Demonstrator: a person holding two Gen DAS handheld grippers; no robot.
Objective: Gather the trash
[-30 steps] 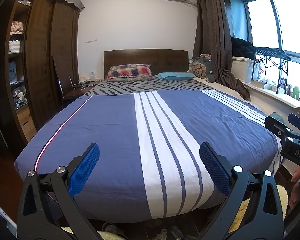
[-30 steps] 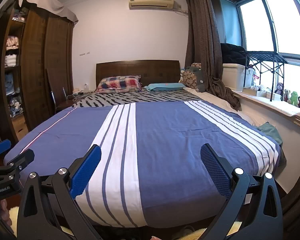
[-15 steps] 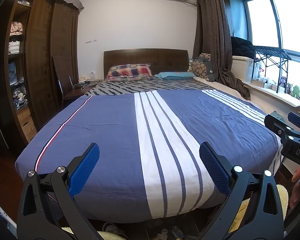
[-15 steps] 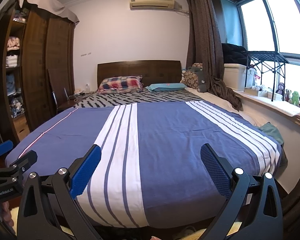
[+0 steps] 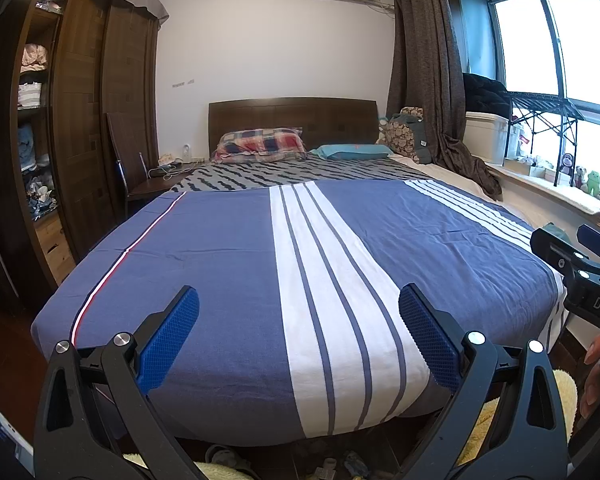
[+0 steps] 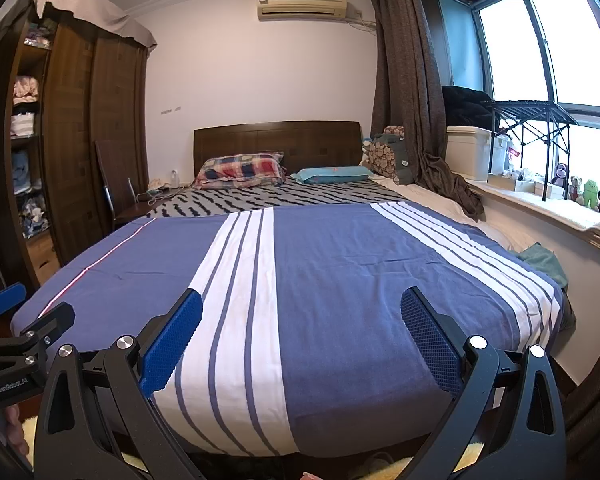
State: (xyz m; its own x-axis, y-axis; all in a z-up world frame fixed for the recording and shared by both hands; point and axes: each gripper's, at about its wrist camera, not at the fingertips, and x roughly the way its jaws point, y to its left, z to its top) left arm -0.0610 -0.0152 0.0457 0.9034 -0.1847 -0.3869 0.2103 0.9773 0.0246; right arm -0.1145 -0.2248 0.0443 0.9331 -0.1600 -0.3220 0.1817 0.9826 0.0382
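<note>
My left gripper [image 5: 299, 334] is open and empty, held over the foot of a bed with a blue and white striped cover [image 5: 220, 264]. My right gripper [image 6: 302, 336] is open and empty too, over the same cover [image 6: 340, 280]. Each gripper shows at the edge of the other's view: the right one [image 5: 576, 264] and the left one [image 6: 24, 320]. Small bits of clutter lie on the floor under the bed's foot [image 5: 340, 466]. I cannot tell what they are. No trash shows on the bed.
A dark wooden wardrobe [image 5: 80, 140] with open shelves stands on the left. A chair [image 5: 136, 176] stands by the headboard. Pillows [image 5: 260, 146] lie at the bed's head. A window sill [image 6: 540, 200] with boxes and toys runs along the right. A yellow rug [image 5: 488, 420] lies below.
The right wrist view has shifted slightly to the left across the bed. The left gripper has barely moved. Both stay open.
</note>
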